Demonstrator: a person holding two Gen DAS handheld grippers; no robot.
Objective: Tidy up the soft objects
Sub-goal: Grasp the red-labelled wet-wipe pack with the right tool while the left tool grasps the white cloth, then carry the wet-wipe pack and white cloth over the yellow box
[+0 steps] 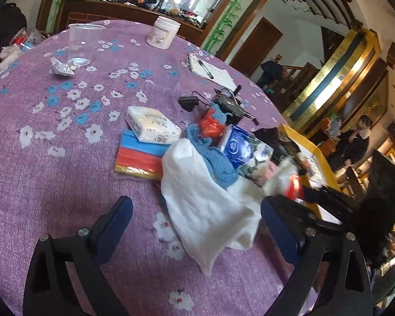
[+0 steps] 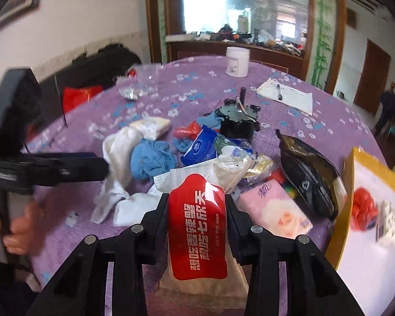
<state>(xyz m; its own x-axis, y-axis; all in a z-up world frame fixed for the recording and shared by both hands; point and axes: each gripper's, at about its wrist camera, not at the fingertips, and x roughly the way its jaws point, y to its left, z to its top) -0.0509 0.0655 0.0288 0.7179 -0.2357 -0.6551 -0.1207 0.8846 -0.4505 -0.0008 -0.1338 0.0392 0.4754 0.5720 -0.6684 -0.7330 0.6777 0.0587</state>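
Right gripper (image 2: 196,210) clenched on red foil wet-wipe packet (image 2: 197,226); left gripper (image 1: 194,208) released above white cloth (image 1: 205,205). Lift squarely, avoiding snagging bench (image 2: 197,84) clutter.

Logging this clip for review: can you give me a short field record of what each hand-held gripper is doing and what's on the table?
surface: purple floral tablecloth
right hand-held gripper: shut on red wet-wipe packet
left hand-held gripper: open, over crumpled white cloth
pile: blue knitted cloth, pink tissue pack
container: yellow-rimmed box
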